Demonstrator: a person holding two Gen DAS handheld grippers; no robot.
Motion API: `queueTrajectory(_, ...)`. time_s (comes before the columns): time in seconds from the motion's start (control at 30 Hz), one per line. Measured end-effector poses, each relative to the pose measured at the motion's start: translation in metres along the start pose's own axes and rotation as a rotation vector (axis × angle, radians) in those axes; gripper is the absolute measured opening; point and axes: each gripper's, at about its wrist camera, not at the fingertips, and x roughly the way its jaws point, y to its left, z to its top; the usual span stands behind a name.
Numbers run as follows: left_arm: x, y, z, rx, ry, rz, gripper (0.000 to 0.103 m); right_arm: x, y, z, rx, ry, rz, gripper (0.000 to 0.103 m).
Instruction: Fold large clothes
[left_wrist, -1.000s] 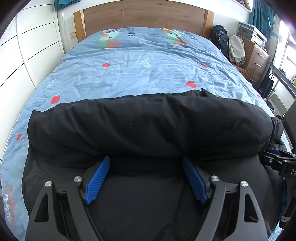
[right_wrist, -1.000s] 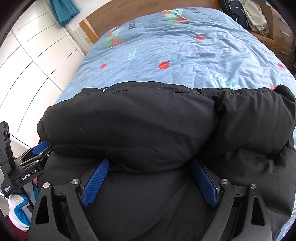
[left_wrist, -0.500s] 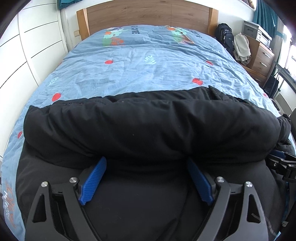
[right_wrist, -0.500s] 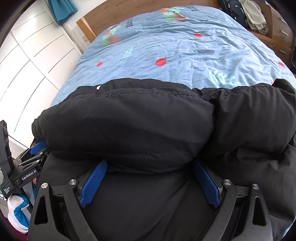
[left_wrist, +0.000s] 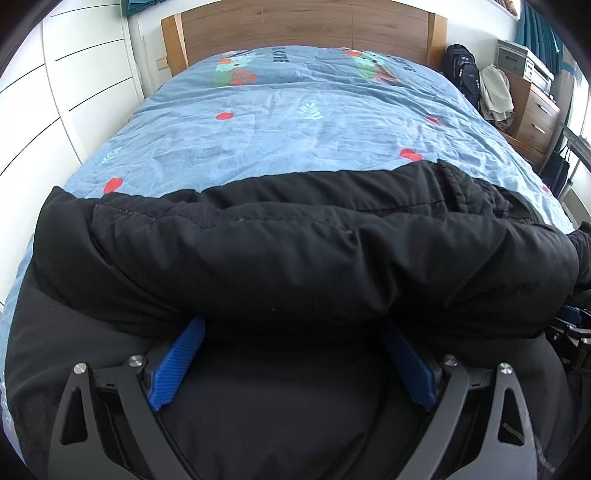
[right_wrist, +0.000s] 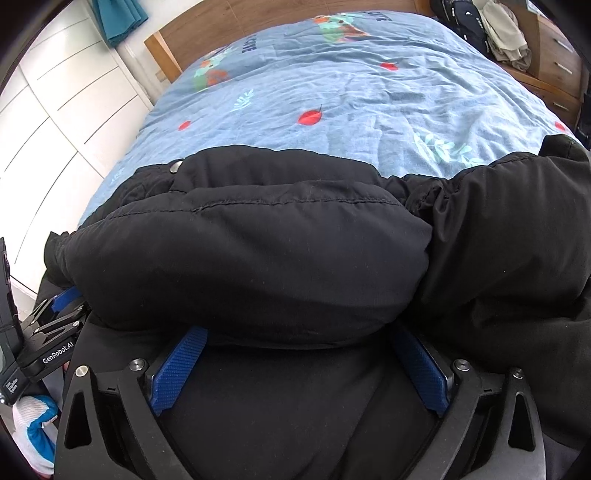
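A big black padded jacket (left_wrist: 295, 251) lies across the near end of the bed, its upper half doubled over into a thick roll; it also fills the right wrist view (right_wrist: 258, 251). My left gripper (left_wrist: 291, 328) is open, its blue fingers (left_wrist: 177, 365) spread wide with their tips tucked under the roll's edge. My right gripper (right_wrist: 295, 332) is open in the same way, blue fingers (right_wrist: 177, 369) under the fold. The left gripper also shows in the right wrist view (right_wrist: 48, 332) at the jacket's left end.
The bed has a blue patterned duvet (left_wrist: 295, 129) and a wooden headboard (left_wrist: 303, 22). White wardrobe doors (left_wrist: 55, 92) run along the left. A wooden drawer unit (left_wrist: 535, 110) with a backpack (left_wrist: 461, 74) stands to the right.
Both grippers have pushed forward and lower, so the rolled jacket sits closer and covers the fingertips more. The jaws have stayed open.
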Motion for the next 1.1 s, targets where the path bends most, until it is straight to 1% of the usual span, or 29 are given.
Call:
queueTrajectory(0.13, 0.005, -0.003, -0.001, 0.009, 0.019, 0.016, 0.098, 0.005, 0.002, -0.001, -0.008, -0.001, -0.029, 0.101)
queueTrajectory(0.23, 0.005, 0.0, 0.004, 0.017, 0.071, 0.003, 0.099, 0.007, 0.007, 0.004, -0.018, 0.034, -0.066, 0.101)
queueTrajectory(0.3, -0.004, 0.005, 0.008, 0.009, 0.101, -0.016, 0.098, 0.0, 0.009, 0.006, -0.015, 0.057, -0.081, 0.101)
queueTrajectory(0.33, -0.013, 0.009, 0.009, 0.001, 0.103, -0.021, 0.098, -0.008, 0.008, 0.007, -0.007, 0.064, -0.077, 0.101)
queueTrajectory(0.4, -0.035, 0.015, 0.01, -0.004, 0.072, -0.022, 0.098, -0.027, 0.004, 0.008, 0.007, 0.053, -0.055, 0.101)
queueTrajectory(0.47, -0.056, 0.017, 0.011, -0.004, 0.04, -0.035, 0.098, -0.054, -0.004, 0.01, 0.003, 0.008, -0.043, 0.101)
queueTrajectory(0.53, -0.07, 0.015, 0.012, 0.002, 0.022, -0.063, 0.098, -0.076, -0.013, 0.014, -0.018, -0.029, -0.064, 0.101)
queueTrajectory(0.6, -0.074, 0.002, 0.018, 0.025, 0.019, -0.103, 0.098, -0.088, -0.024, 0.018, -0.029, -0.049, -0.084, 0.101)
queueTrajectory(0.63, -0.071, -0.005, 0.021, 0.037, 0.027, -0.12, 0.098, -0.09, -0.028, 0.019, -0.03, -0.047, -0.088, 0.101)
queueTrajectory(0.7, -0.061, -0.019, 0.028, 0.06, 0.036, -0.128, 0.098, -0.085, -0.04, 0.021, -0.031, -0.028, -0.111, 0.101)
queueTrajectory(0.73, -0.051, -0.027, 0.033, 0.064, 0.048, -0.134, 0.098, -0.08, -0.045, 0.021, -0.027, -0.017, -0.12, 0.101)
queueTrajectory(0.83, -0.022, -0.03, 0.047, 0.023, 0.075, -0.142, 0.099, -0.057, -0.061, 0.02, -0.011, 0.019, -0.151, 0.101)
queueTrajectory(0.9, -0.004, -0.027, 0.054, 0.002, 0.097, -0.143, 0.103, -0.042, -0.072, 0.017, 0.002, 0.044, -0.167, 0.101)
queueTrajectory(0.93, 0.003, -0.026, 0.054, -0.004, 0.105, -0.144, 0.103, -0.034, -0.078, 0.017, 0.018, 0.054, -0.158, 0.101)
queueTrajectory(1.0, 0.017, -0.025, 0.055, -0.009, 0.12, -0.148, 0.103, -0.028, -0.086, 0.015, 0.047, 0.048, -0.139, 0.101)
queueTrajectory(1.1, 0.027, -0.025, 0.054, -0.022, 0.119, -0.152, 0.103, -0.017, -0.09, 0.018, 0.048, 0.045, -0.133, 0.102)
